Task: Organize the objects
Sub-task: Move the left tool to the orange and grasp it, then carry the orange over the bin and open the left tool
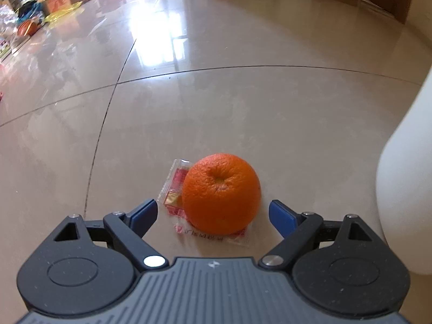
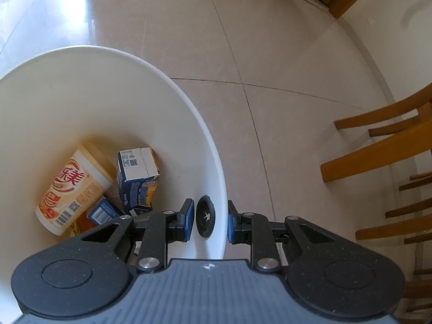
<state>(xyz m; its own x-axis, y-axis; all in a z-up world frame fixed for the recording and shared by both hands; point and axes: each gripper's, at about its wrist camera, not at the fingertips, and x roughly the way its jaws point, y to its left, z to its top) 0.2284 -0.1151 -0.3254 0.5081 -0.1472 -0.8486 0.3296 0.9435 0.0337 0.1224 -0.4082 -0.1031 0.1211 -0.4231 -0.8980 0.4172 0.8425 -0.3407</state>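
Two tongs are in my hands. My left gripper (image 1: 213, 217) is spread wide, its blue pads (image 1: 144, 214) on either side of the orange (image 1: 221, 193) without touching it. The orange sits on a clear snack packet (image 1: 175, 189) on the tiled floor (image 1: 243, 108). My right gripper (image 2: 210, 221) pinches the wall of the white bucket (image 2: 108, 81), one pad inside by a black grommet (image 2: 205, 217), one outside. Down in the bucket lie a drink cup (image 2: 73, 186) and a blue carton (image 2: 139, 178). A wooden chair (image 2: 383, 156) stands to the right.

L gripper (image 1: 213, 213) fingers wide, R gripper (image 2: 210, 220) clamped
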